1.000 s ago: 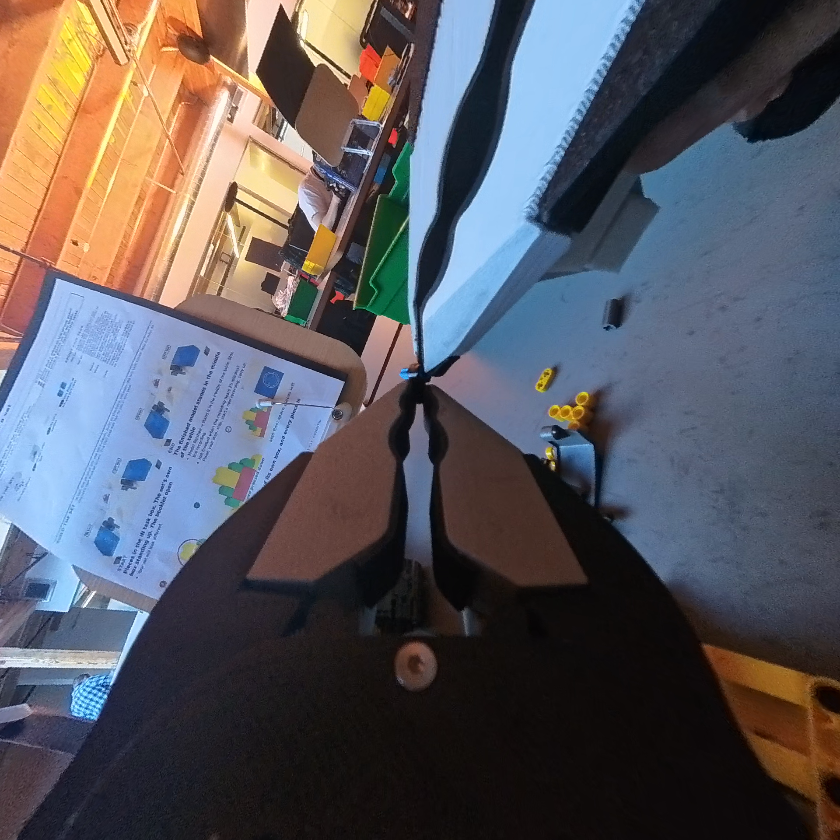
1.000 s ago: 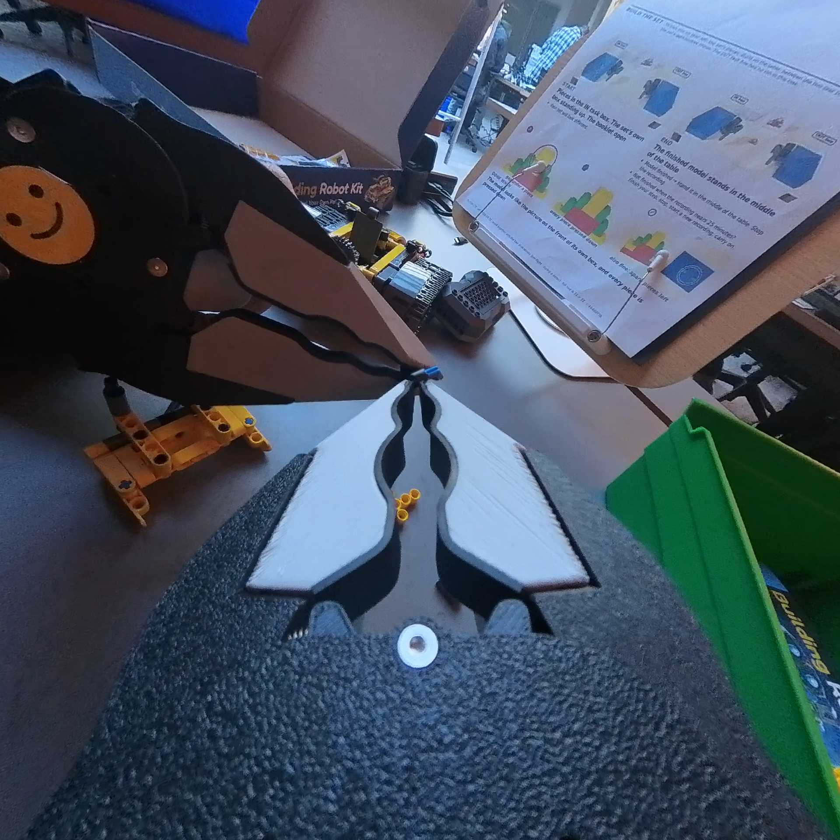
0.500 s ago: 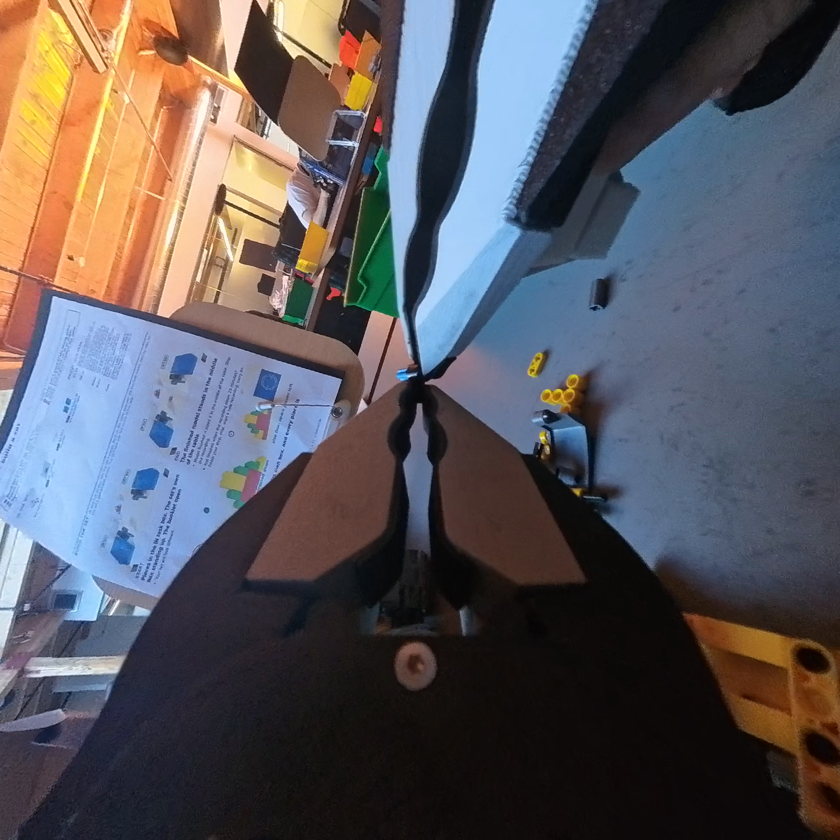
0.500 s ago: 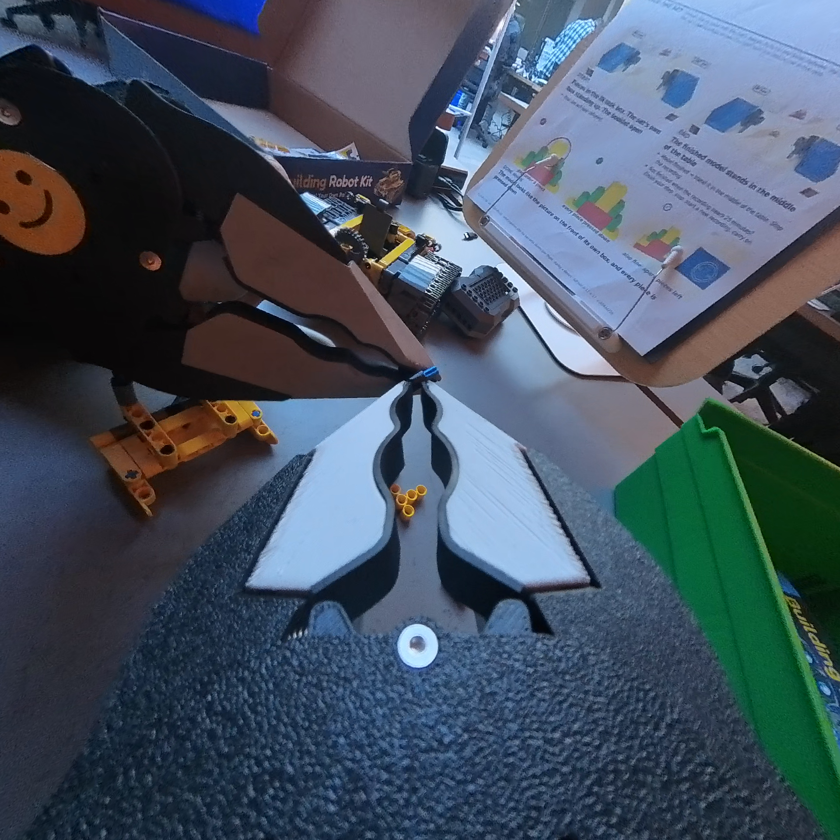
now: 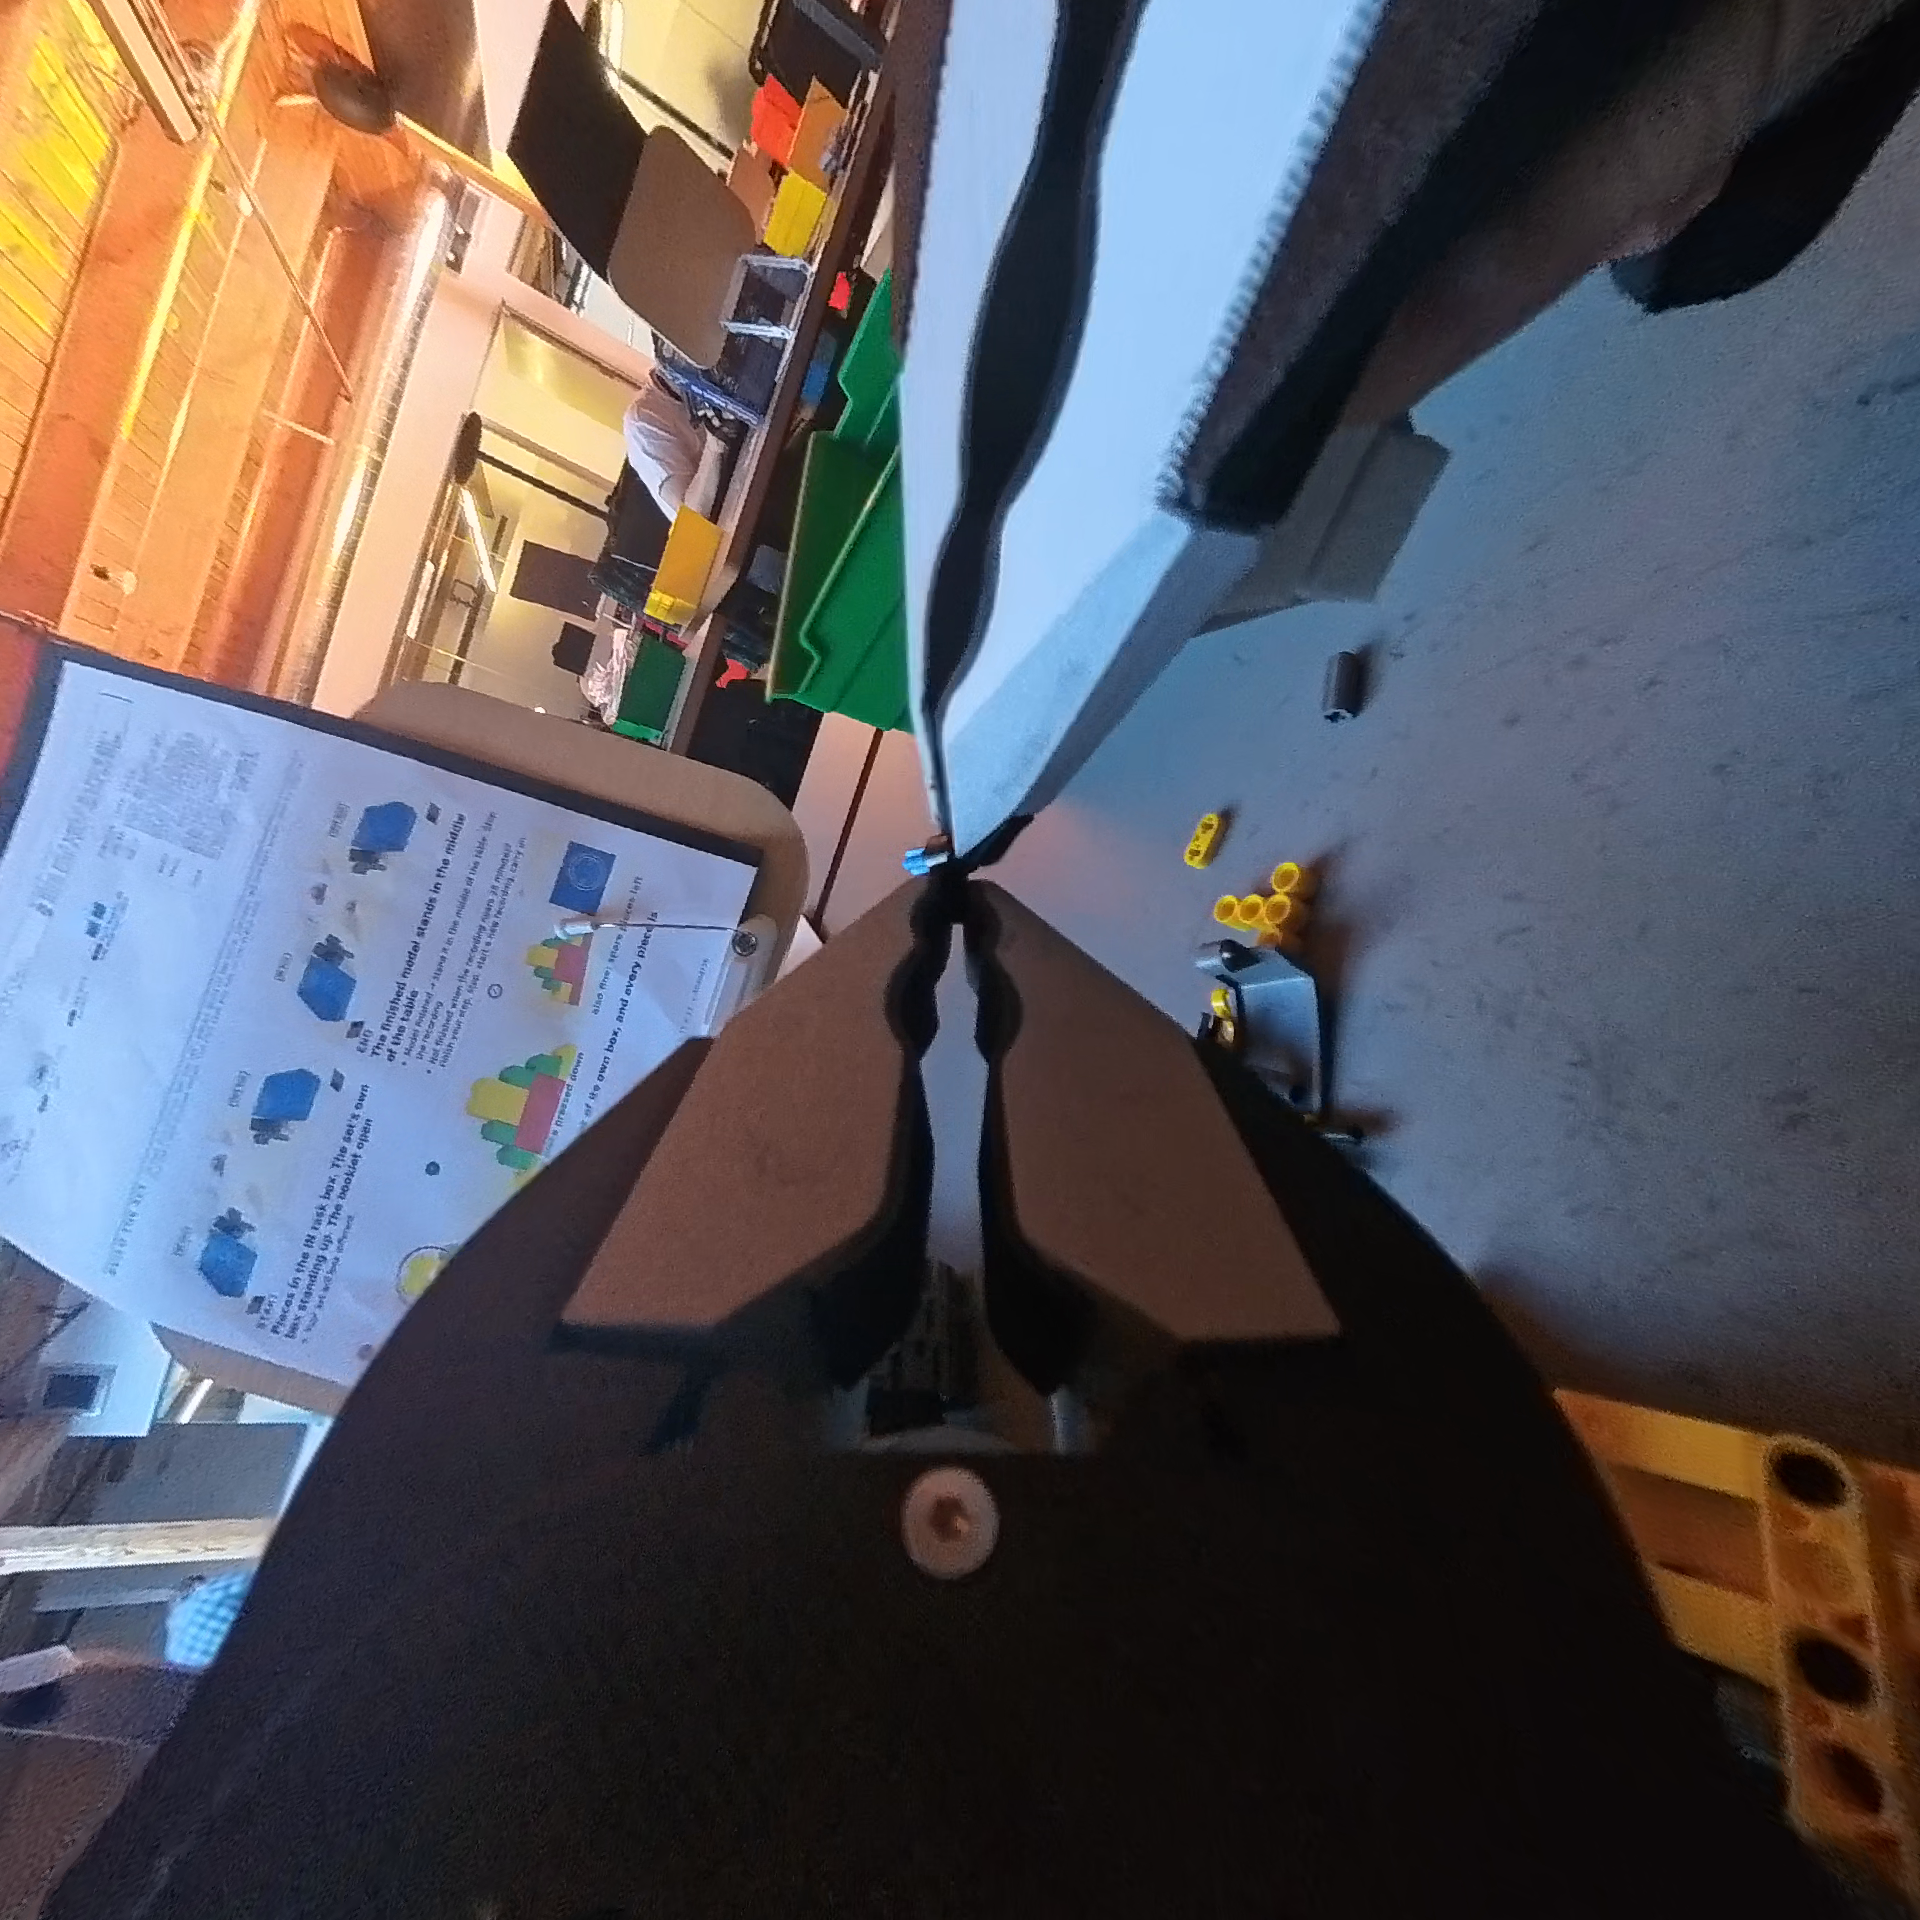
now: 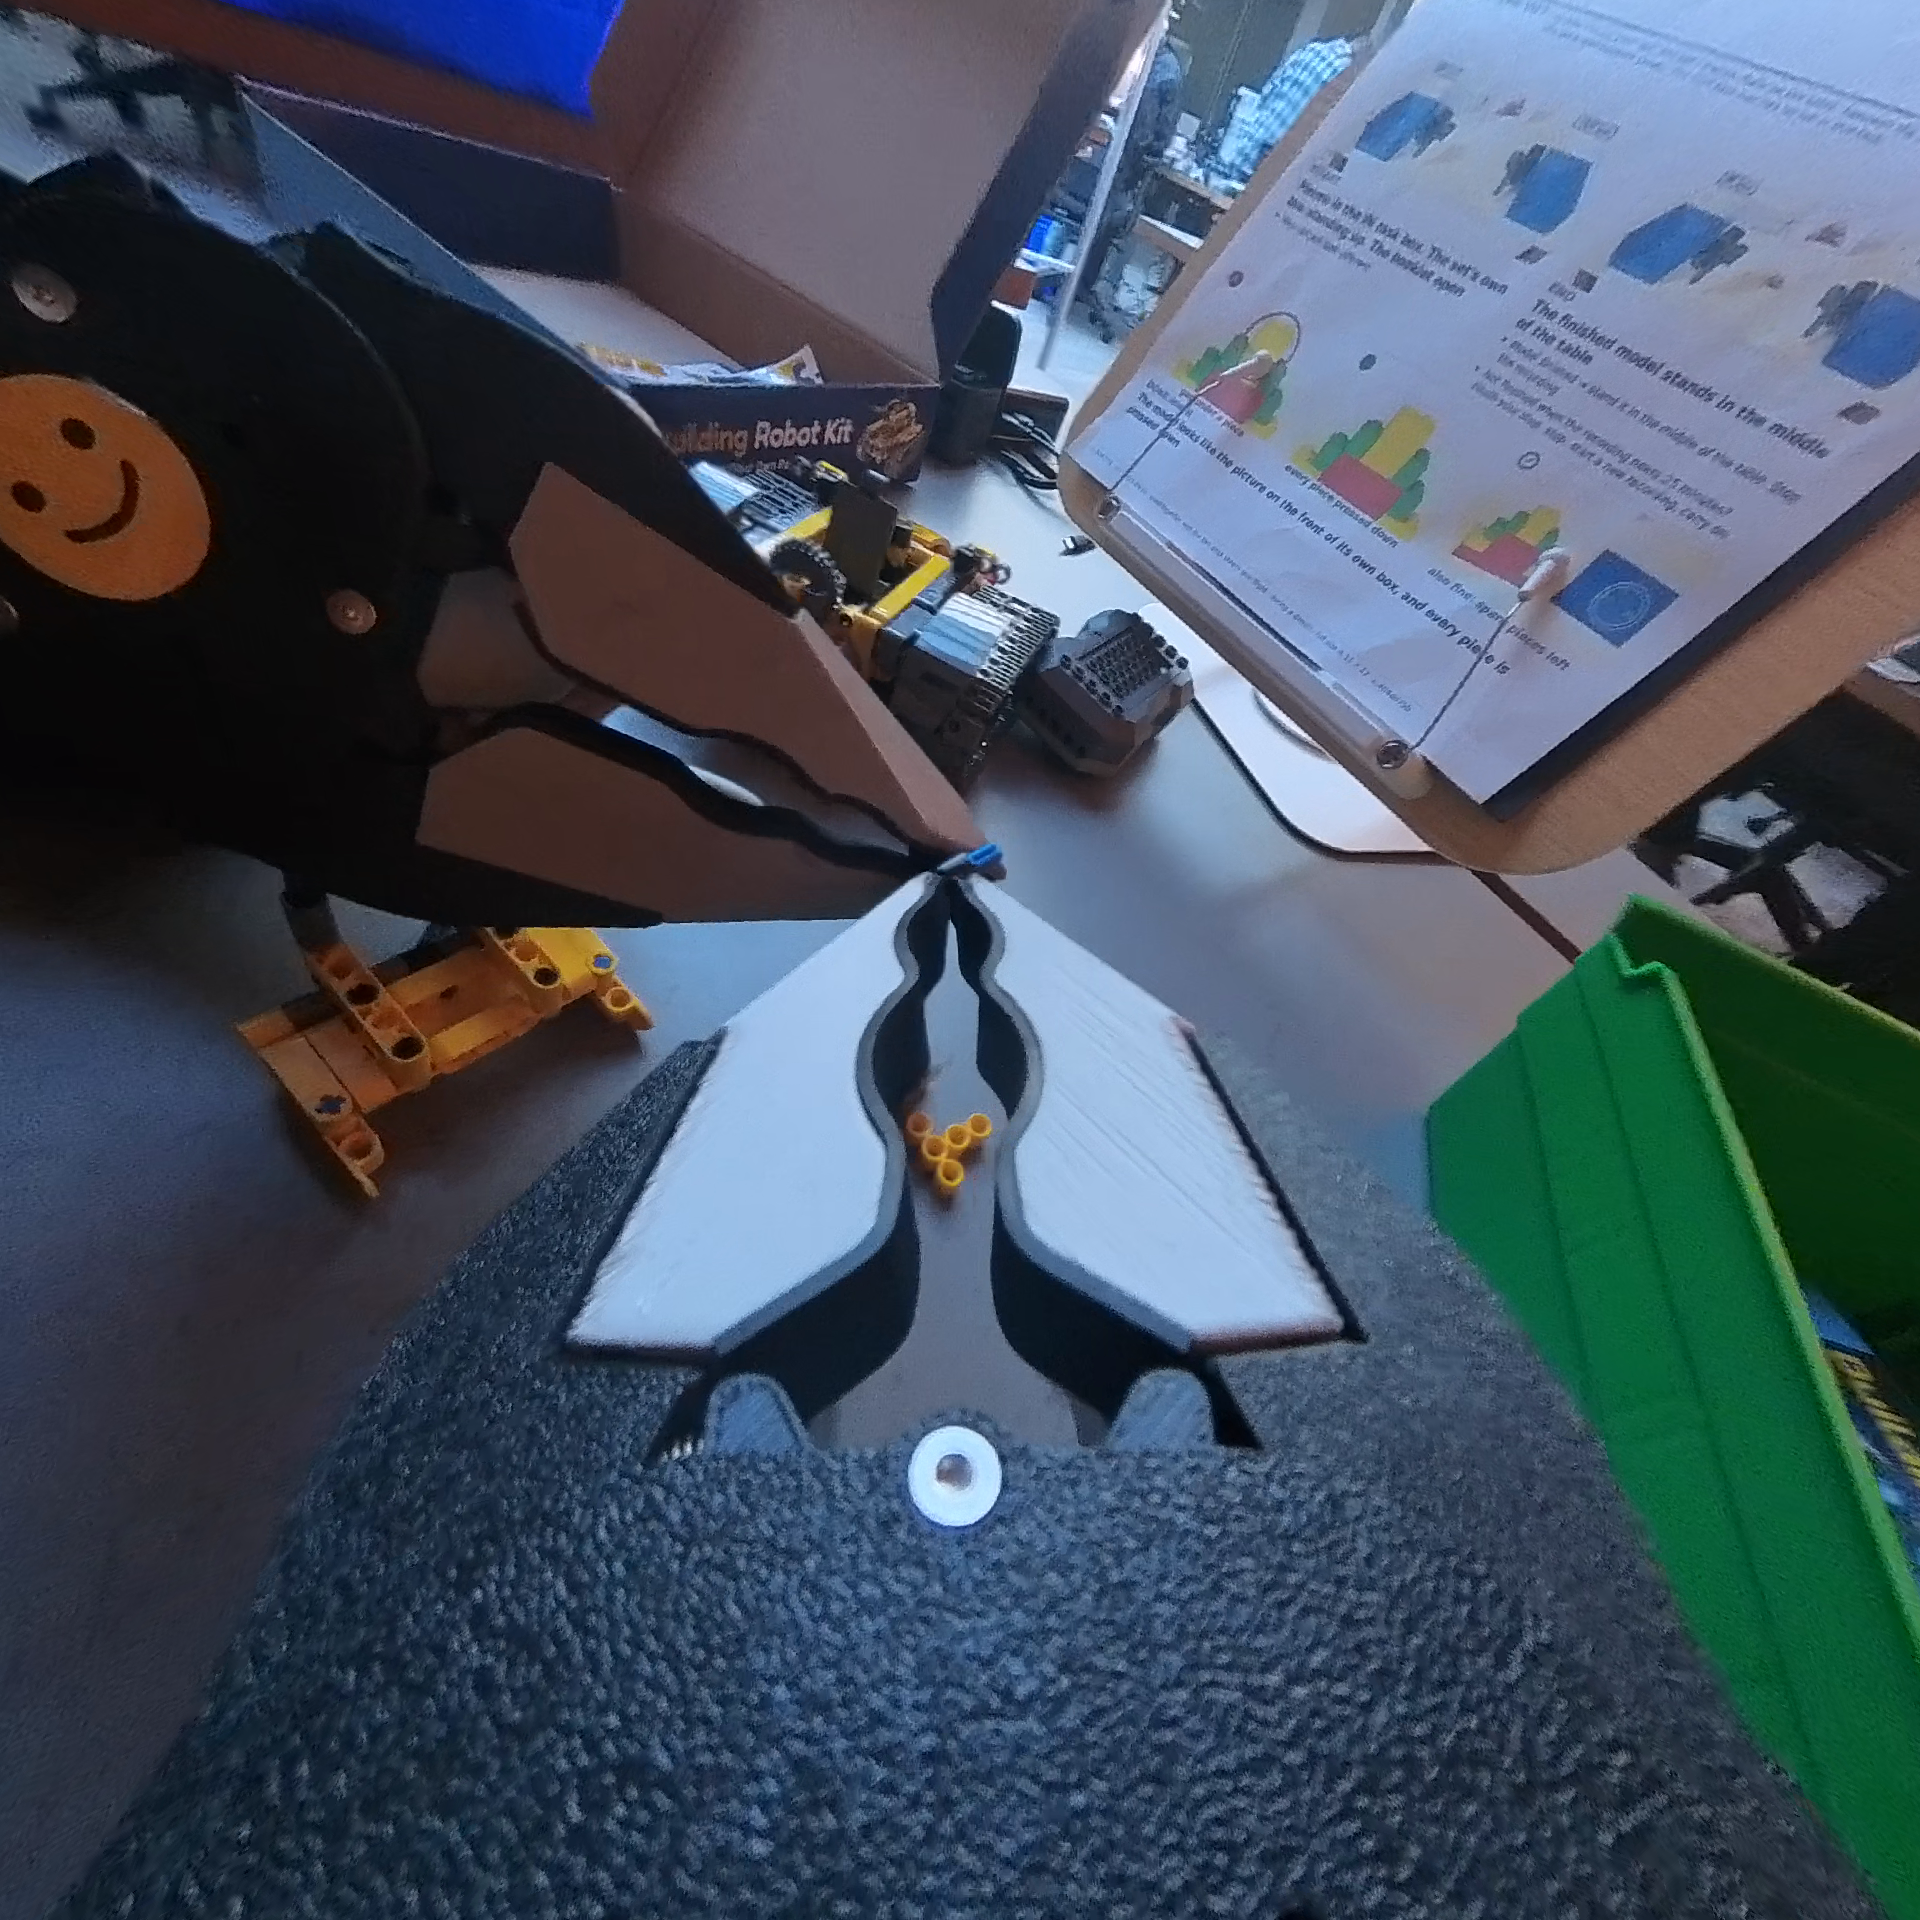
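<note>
A small blue pin (image 6: 979,856) sits where the two grippers meet tip to tip above the grey table (image 5: 1662,935). My left gripper (image 5: 951,896), with brown fingers and a black body, is shut with its tips on the pin (image 5: 920,860). My right gripper (image 6: 950,883), with white fingers and a grey textured body, is shut against the same pin from the other side. I cannot tell which one bears it. The left gripper (image 6: 930,854) comes in from the left in the right wrist view. The right gripper (image 5: 948,831) comes down from above in the left wrist view.
Several yellow bushes (image 6: 951,1138) lie on the table under the tips, near a grey part (image 5: 1273,1003) and a dark sleeve (image 5: 1343,681). A yellow beam frame (image 6: 416,1023) lies at left. A half-built vehicle model (image 6: 935,634), a cardboard box (image 6: 779,208), an instruction sheet on a stand (image 6: 1507,416) and a green bin (image 6: 1662,1299) surround them. My two grippers' fingertips are within a few centimetres of each other.
Both grippers stay shut and tip to tip on the blue pin. They have drifted slightly together, and the yellow bushes now show lower between the right fingers.
</note>
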Demonstrator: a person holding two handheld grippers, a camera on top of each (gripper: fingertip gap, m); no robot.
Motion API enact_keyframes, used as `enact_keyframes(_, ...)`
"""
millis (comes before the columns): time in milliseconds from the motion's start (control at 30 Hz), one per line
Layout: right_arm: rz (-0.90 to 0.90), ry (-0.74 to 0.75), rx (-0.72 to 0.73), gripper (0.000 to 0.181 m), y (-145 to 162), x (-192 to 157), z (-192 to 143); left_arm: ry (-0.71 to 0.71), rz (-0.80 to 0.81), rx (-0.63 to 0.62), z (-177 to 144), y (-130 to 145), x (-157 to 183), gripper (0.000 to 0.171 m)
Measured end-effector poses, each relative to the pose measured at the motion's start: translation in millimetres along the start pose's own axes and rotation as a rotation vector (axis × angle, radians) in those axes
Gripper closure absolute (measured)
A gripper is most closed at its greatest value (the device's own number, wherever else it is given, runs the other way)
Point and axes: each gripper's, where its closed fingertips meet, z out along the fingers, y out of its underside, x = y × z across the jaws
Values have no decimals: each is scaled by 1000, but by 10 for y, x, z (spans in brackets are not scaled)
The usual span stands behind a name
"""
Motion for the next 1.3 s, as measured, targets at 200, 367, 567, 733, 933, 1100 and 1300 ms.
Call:
enact_keyframes(200, -27, -17, -36, 181, 45, 47, 47, 377, -563, 93, 60, 15, 114, 171)
enact_keyframes(367, -577, 133, -128, 154, 94, 114, -239, 620, -813, 112, 24, 34, 275, 171)
enact_keyframes(567, -968, 64, -376, 159, 494, -147, -296, 684, -809, 29, 45, -73, 523, 171)
enact_keyframes(733, -1022, 47, -409, 153, 481, -145, -301, 771, -794, 29, -23, -123, 631, 171)
enact_keyframes(933, -1059, -74, -459, 153, 543, -294, -305, 910, -734, 44, -174, -212, 789, 171)
enact_keyframes(1100, -984, -264, -539, 161, 704, -539, -501, 1011, -698, 9, -263, -242, 972, 171)
enact_keyframes(1300, -825, -311, -577, 160, 751, -596, -571, 1066, -636, -3, -337, -266, 1089, 171)
